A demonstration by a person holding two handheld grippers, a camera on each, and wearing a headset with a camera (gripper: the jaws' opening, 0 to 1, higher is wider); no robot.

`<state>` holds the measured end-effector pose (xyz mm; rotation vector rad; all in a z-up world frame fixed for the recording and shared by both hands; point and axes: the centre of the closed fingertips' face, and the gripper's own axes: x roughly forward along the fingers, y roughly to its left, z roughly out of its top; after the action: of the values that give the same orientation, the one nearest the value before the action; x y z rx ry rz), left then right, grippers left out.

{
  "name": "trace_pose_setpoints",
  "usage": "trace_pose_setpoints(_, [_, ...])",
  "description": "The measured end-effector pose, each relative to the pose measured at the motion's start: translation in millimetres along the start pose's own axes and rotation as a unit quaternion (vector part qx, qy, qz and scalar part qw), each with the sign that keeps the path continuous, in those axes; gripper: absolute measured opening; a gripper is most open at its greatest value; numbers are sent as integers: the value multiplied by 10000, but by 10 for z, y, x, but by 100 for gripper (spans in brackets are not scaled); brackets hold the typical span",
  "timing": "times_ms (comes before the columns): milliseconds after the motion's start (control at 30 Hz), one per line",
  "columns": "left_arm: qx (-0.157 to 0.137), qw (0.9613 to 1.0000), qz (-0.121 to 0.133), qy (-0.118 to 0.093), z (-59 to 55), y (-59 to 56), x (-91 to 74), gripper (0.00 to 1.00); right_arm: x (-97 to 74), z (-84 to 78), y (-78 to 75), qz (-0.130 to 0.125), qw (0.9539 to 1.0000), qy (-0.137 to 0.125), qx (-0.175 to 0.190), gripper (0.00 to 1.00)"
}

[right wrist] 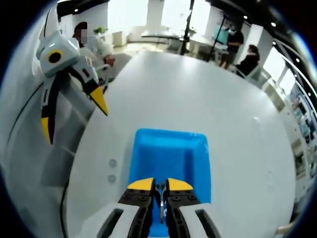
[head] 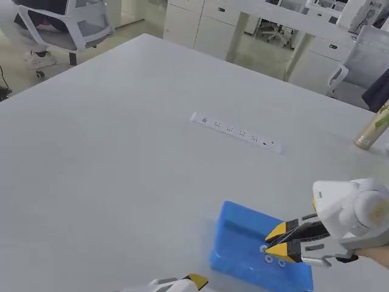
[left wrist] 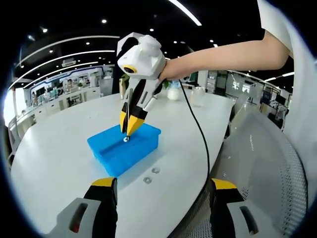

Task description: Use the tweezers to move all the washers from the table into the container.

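At the far left, beyond the surface (head: 121,152), stands a white office chair (head: 67,24). The surface itself is white and broad. Near its middle lies a white power strip (head: 234,129), well apart from the work.

At the near edge the left tongs (left wrist: 163,184) are spread wide, with nothing between the two yellow-tipped jaws. They hang off the near edge and point across the surface toward the container (right wrist: 168,148).

Two washers (right wrist: 112,162) lie flat on the surface just on the near side of the container, between it and the near edge. They are close together but not touching.

The container is a shallow blue tray in the near right part of the surface. Over it, reaching in from the right, are the right tongs (right wrist: 161,184). Their jaws are pressed together on the tweezers (right wrist: 161,198), which run out between the yellow tips and point down into the tray. In the left gripper view a small shiny speck sits at the tweezers' tip, just above the tray floor. It is too small to say whether it is a washer.

At the far right a tan bottle (head: 374,131) stands on the surface.
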<state>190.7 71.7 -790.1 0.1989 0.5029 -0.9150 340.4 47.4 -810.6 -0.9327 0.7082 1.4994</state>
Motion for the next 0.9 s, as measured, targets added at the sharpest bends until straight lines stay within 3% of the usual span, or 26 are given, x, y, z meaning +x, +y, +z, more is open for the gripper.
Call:
trace_pose_setpoints(167, [-5,10000,-19,8,-1,-5,5,77,132,-98,-99,108,9996,121,212,4])
trace_pose_setpoints(333, [4,10000,-36,40,-10,-12,8,76,177,-66,-82,211,9991,56,366,4])
trace_pose_setpoints(467, [6,10000,-35,43,-10,-11,7,76,247,-129,-52,268,9986,163,435,4])
trace_pose_setpoints(600, [-7,10000,-24,39,-11,-6,5,76,254,-160,-67,180,9971,166,725,5])
trace_pose_setpoints(767, [-1,10000,-22,36,-11,-5,4,76,276,-218,-53,140,9962,220,834,5])
trace_pose_setpoints(833, [-8,10000,-14,31,-10,-1,2,76,271,-184,-58,7,9937,156,1106,5])
trace_pose_setpoints(900, [-13,10000,-4,23,-9,3,0,76,279,-180,-44,-81,9939,202,1078,5])
